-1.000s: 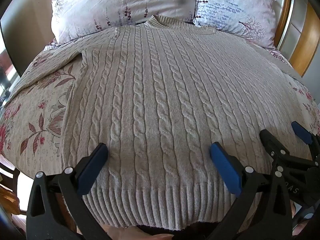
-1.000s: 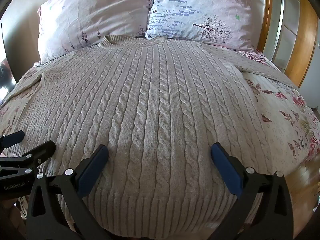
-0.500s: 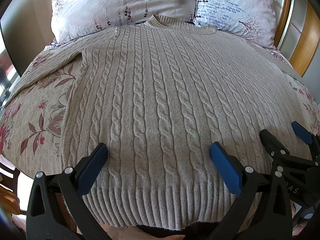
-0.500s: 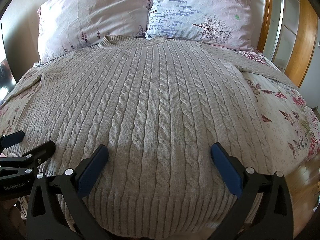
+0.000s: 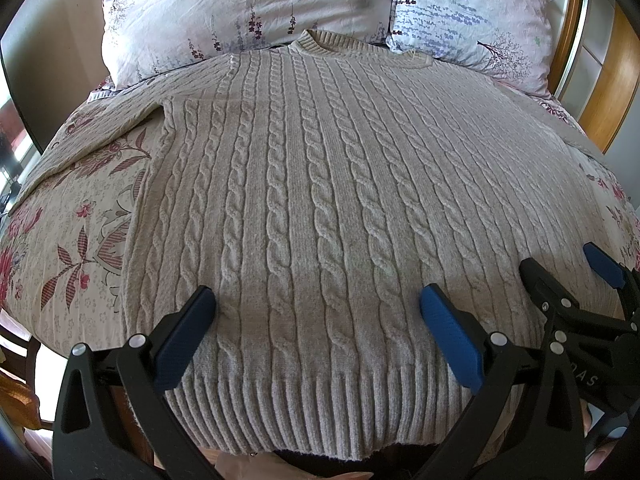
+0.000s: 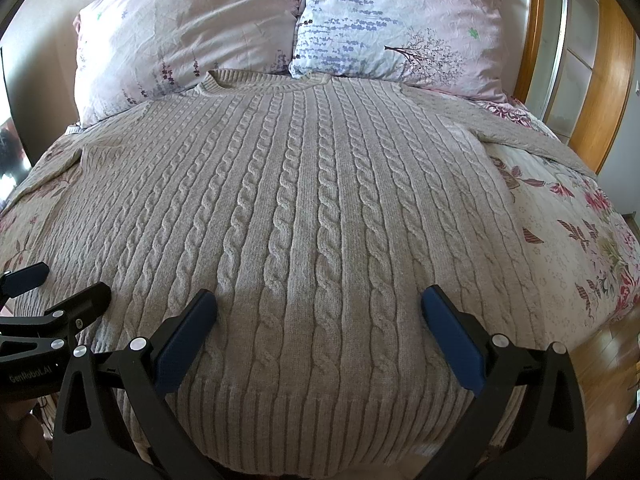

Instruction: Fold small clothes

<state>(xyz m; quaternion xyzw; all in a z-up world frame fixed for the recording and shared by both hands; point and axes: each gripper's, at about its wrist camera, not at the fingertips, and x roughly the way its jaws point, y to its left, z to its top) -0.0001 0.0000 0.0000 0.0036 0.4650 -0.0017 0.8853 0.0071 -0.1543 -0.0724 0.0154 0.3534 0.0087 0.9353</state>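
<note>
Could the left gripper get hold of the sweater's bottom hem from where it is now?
Probably yes. The left gripper hangs open just above the sweater, its jaws spread over the ribbed hem, with nothing lying between. The right gripper sits off to the side.

A home bedroom: a bed with a floral bedspread point(image 5: 72, 216), two pillows point(image 6: 188, 40) and a wooden headboard point(image 6: 612, 80).

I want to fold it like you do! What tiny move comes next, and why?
Probably lower both grippers onto the hem and pinch it. The sweater lies flat and spread on the bed, nothing folded yet, and the left gripper and right gripper hang open just above that near edge, holding nothing.
</note>
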